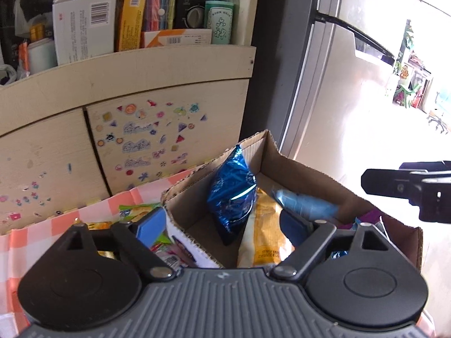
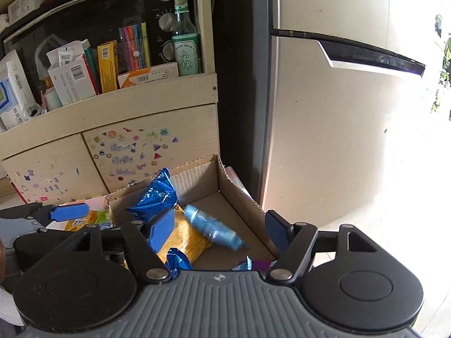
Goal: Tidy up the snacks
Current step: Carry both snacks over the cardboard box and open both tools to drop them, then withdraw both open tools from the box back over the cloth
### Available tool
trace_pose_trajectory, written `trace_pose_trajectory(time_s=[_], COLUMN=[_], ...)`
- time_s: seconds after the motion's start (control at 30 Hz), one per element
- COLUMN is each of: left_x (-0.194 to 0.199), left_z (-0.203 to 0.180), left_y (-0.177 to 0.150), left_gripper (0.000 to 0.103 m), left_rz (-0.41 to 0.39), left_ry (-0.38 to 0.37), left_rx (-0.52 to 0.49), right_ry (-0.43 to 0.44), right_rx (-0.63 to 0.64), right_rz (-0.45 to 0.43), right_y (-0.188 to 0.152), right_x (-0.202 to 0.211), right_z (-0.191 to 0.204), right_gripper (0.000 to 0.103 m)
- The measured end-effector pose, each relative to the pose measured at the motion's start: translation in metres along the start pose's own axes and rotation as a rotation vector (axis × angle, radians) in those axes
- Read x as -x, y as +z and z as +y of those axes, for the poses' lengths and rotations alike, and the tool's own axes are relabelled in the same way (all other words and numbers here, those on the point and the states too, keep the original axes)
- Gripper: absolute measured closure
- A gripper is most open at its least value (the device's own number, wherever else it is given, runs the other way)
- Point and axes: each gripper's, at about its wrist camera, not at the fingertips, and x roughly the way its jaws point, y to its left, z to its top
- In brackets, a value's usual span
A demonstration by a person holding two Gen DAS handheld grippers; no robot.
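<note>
Left hand-held gripper (image 1: 228, 225) and right hand-held gripper (image 2: 220, 231) hang wide, gripping nothing, over a box (image 2: 239, 200); blue packet (image 2: 153, 197), yellow bag (image 2: 188, 239), pale-blue pack (image 2: 214, 231) inside.

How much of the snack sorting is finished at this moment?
Done: the box already holds a dark blue bag, a yellow bag and a light blue pack. In hand: nothing; left tongs and right tongs are open over the box. Left: snacks on the checked cloth beside it.
</note>
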Motion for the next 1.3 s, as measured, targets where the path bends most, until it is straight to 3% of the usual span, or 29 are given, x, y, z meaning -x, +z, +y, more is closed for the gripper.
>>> trace_pose_trajectory(time_s=[0.23,0.73,1.3], left_x=[0.016,0.053,0.079], left_z=[0.016,0.063,0.145], left_y=[-0.007,-0.017,-0.037], left_gripper=[0.013,0.012,0.012], left_rz=[0.025,0.048,0.104], left_ry=[0.043,0.117,0.219], left_rx=[0.000,0.035,0.177], right_ry=[0.037,0.128,0.258], right_rx=[0.022,0.128,0.319], right_rz=[-0.004,-0.006,0.034], right_y=[-0.001,-0.006,-0.027], right_x=[0.003,0.006,0.006], right_z=[0.010,0.043,0.101], right_gripper=[0.020,0.018,0.018])
